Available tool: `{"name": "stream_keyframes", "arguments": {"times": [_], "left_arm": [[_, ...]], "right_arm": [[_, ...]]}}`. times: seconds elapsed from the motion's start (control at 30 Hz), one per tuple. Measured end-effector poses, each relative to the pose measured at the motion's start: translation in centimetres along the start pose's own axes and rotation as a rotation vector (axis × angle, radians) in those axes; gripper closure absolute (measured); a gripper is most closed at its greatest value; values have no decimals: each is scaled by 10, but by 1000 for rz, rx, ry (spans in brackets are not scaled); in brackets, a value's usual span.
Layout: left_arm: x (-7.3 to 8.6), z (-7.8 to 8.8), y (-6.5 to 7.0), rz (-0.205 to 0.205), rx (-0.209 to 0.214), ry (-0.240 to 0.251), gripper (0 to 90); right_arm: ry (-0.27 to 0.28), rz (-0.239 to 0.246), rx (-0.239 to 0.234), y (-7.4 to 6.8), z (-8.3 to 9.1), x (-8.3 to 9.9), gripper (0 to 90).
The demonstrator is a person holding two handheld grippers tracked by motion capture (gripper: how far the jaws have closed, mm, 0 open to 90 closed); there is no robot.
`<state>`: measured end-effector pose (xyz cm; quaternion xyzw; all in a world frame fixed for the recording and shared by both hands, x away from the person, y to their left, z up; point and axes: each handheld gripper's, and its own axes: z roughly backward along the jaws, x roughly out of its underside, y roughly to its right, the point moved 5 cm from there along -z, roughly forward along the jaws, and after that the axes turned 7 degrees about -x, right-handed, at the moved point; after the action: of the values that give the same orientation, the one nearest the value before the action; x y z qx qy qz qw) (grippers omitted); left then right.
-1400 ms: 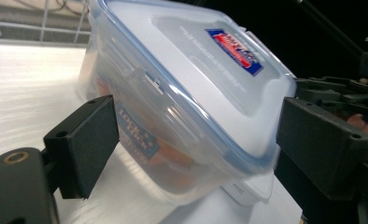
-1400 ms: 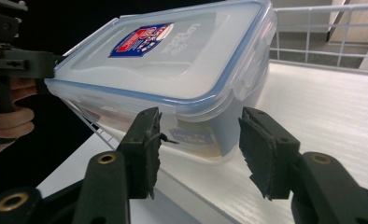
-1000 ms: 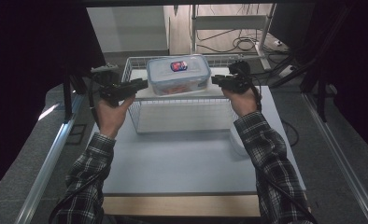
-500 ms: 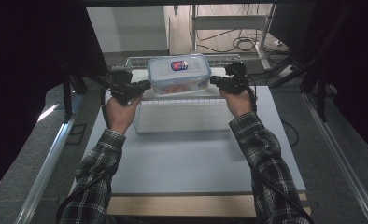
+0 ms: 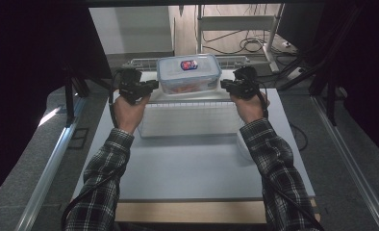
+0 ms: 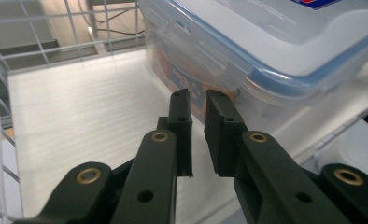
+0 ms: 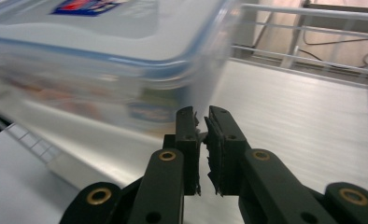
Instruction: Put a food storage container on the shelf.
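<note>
Clear rigid plastic food box with blue-sealed clip lid [image 5: 189, 73], slippery, part-filled: both clenched, empty hand-held grippers, left [image 5: 151, 85] and right [image 5: 224, 83], squeeze its ends.

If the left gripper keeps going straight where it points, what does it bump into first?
Most likely the clear lidded container: the left gripper points its nearly closed jaws at the side wall just under the blue-edged lid. The gap looks tiny, though depth is hard to judge.
</note>
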<state>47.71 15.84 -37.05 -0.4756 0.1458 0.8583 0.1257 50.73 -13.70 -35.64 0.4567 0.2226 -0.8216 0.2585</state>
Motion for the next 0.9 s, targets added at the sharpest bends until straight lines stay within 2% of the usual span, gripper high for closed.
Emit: {"name": "stream_keyframes", "arguments": {"times": [0.07,0.2,0.23,0.27,0.3,0.37,0.53,0.77,0.9], "left_arm": [[1,1,0,7,13,6,825],[-2,-3,1,9,16,0,828],[-3,-5,2,9,11,-2,829],[-4,-7,2,-2,-14,-7,848],[-4,-7,2,-2,-14,-7,853],[-6,-9,0,6,-25,-8,859],[-9,-12,-6,23,-28,-8,884],[-10,-12,-7,8,-41,-15,871],[-8,-6,-7,-10,-35,-2,822]], "right_arm": [[15,-19,-7,7,-4,-1,828],[27,-19,-3,8,-13,-4,835],[27,-13,5,8,-16,-6,843],[26,-8,16,9,-22,-9,876],[26,-8,16,9,-22,-9,876],[24,-29,-9,10,-24,-10,892],[6,-11,-29,2,-21,-6,894],[3,-4,-37,1,-19,-4,890],[3,20,-22,0,-14,-2,816]]}}
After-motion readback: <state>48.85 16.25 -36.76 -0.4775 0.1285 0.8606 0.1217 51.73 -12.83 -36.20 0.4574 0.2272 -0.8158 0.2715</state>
